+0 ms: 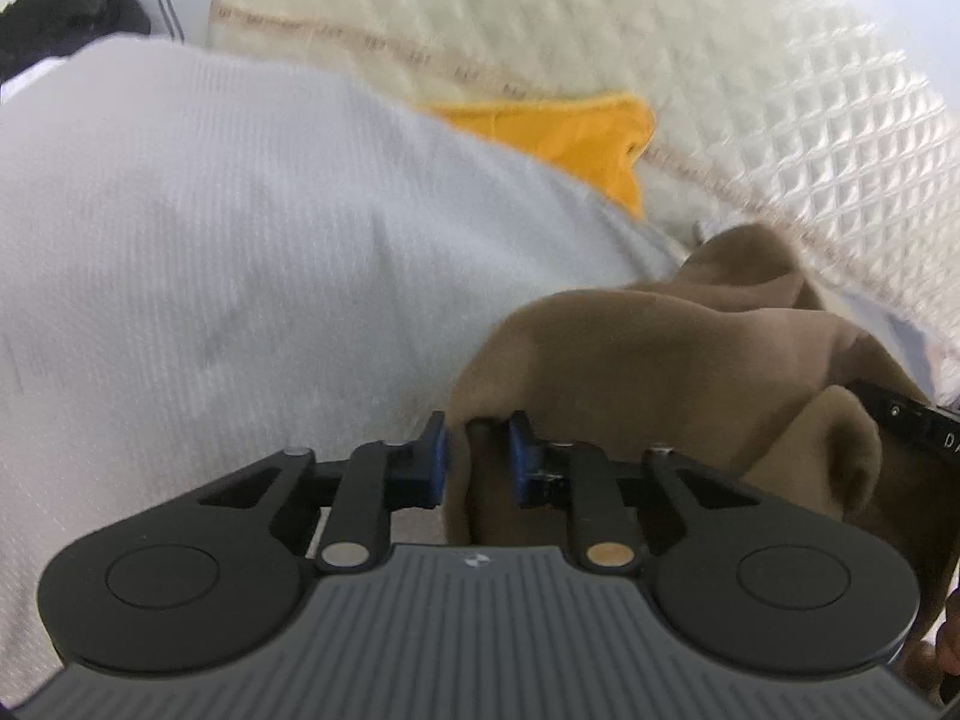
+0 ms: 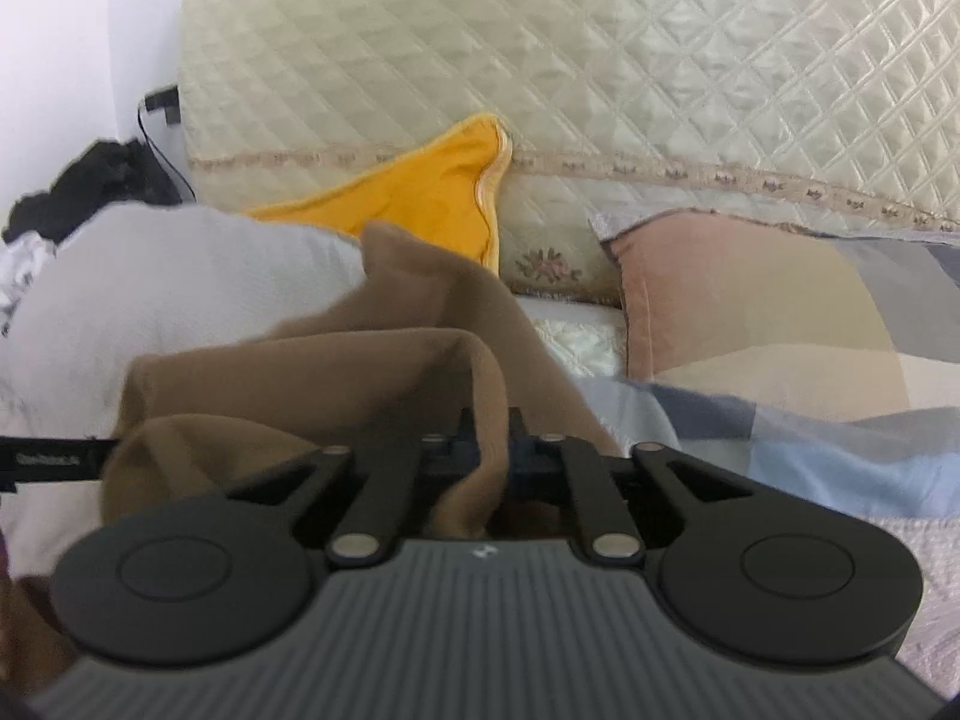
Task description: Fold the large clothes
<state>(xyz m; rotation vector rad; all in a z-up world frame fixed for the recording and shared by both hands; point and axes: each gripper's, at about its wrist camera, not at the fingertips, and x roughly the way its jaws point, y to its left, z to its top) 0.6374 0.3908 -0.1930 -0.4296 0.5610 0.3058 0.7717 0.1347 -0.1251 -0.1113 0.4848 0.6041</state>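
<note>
A brown garment (image 1: 660, 360) lies bunched on the bed, its folds rising in front of both cameras. My left gripper (image 1: 480, 450) is shut on an edge of the brown garment, which hangs pinched between the blue pads (image 1: 437, 456). In the right wrist view the same brown garment (image 2: 300, 372) runs up through my right gripper (image 2: 491, 438), which is shut tight on a fold of it. The two grippers are close side by side: a black part of the right one (image 1: 912, 420) shows at the left view's edge, and a part of the left one (image 2: 54, 456) at the right view's edge.
A pale grey-white cover (image 1: 180, 240) fills the left. Behind it stand a cream quilted cushion (image 2: 600, 60), a yellow cloth (image 2: 432, 192) and a patchwork pillow (image 2: 780, 300). A black bundle (image 1: 60, 12) and a cable (image 1: 165, 0) sit by the wall at far left.
</note>
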